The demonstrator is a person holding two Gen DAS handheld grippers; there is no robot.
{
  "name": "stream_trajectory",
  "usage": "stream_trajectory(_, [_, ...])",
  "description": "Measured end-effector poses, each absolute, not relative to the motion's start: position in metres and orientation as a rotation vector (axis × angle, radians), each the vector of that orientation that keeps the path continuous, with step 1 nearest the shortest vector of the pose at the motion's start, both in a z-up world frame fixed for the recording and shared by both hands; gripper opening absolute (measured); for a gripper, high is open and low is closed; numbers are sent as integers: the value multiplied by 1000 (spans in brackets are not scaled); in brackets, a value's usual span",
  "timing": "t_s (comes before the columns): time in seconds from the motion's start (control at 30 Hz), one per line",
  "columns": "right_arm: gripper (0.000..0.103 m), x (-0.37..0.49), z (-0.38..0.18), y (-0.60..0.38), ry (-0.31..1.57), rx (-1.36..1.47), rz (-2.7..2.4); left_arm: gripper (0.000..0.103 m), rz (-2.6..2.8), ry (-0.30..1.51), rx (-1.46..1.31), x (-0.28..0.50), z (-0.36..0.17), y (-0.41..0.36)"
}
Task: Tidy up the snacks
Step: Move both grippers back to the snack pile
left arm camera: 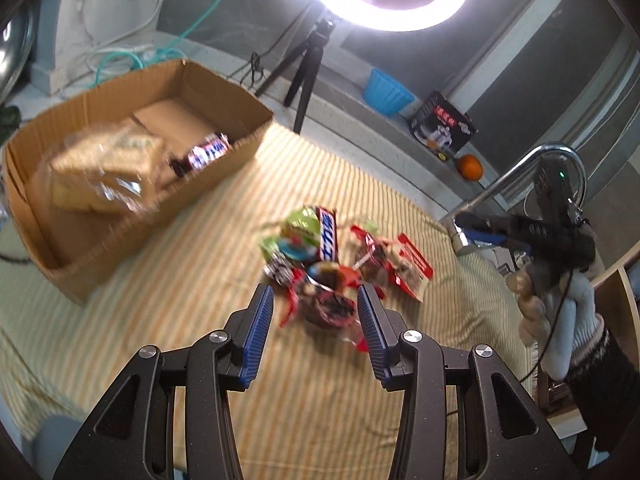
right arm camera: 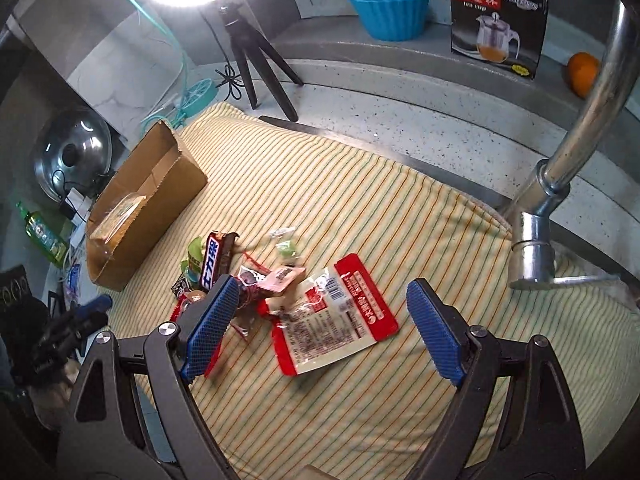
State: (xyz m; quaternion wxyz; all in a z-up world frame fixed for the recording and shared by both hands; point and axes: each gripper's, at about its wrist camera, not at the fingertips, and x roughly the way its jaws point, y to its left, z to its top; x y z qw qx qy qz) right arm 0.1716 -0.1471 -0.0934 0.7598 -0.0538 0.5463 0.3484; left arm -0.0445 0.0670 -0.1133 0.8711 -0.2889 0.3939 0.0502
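Two grippers are hanging over a striped yellow cloth [right arm camera: 360,184], both angled steeply downward. In the left wrist view the left gripper [left arm camera: 316,304] is standing half-spread above a red-wrapped snack [left arm camera: 328,304] at the near edge of the pile, its blue pads clear of the wrapper and grasping nothing. The right gripper [right arm camera: 320,312] is spreading wide and empty over a red-and-white pouch [right arm camera: 332,316], which is lying flat with its long axis running from near left to far right. A gloved hand [left arm camera: 560,320] is gripping that tool's handle (seen at the right of the left wrist view).

Just left of the pouch, a brown chocolate bar [right arm camera: 216,260] is pointing away toward the far side, leaning on green-wrapped candies [right arm camera: 196,256]. A cardboard box [right arm camera: 160,184] is sitting at the far left of the cloth, already holding a clear-wrapped tan packet [left arm camera: 104,168] and another chocolate bar [left arm camera: 208,152].

Beyond the cloth, a speckled counter [right arm camera: 400,112] is carrying a ring light on a tripod [right arm camera: 256,60], a blue bowl [right arm camera: 388,8], a tea cup carton [right arm camera: 496,20] and an orange [right arm camera: 582,72]. A chrome faucet [right arm camera: 560,168] is rising at the right.
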Motion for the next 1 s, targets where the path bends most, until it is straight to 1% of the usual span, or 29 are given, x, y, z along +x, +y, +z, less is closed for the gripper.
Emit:
stream_trajectory(0.2, [88,187,-104,-139,1228,-114,866,42,138,846,-648,-49,-125,48])
stream_trajectory(0.23, [87,188,-105,-134,1236,-118,899,42,142,847,-655,-49,-126,47])
stream_trajectory(0.27, [82,188,-105,-129,1239,-128,922,42,150,847,-658,-49,-127,45])
stream_trajectory(0.37, [77,181,-107,-108,1229,-202,991,42,169,853,-669,-47,-130,40])
stream_trajectory(0.47, [69,172,-112,-86,1254,-260,1063,42,188,864,-671,-44,-134,34])
stream_trajectory(0.53, [56,168,-117,-77,1301,-247,1101,42,195,866,-694,-44,-137,32])
stream_trajectory(0.57, [55,166,-118,-75,1320,-241,1112,42,199,867,-706,-44,-139,31])
stream_trajectory(0.8, [54,147,-136,-63,1462,-242,1096,42,203,890,-773,-43,-151,26])
stream_trajectory(1.0, [55,150,-147,-60,1515,-190,1001,42,210,907,-823,-34,-158,30])
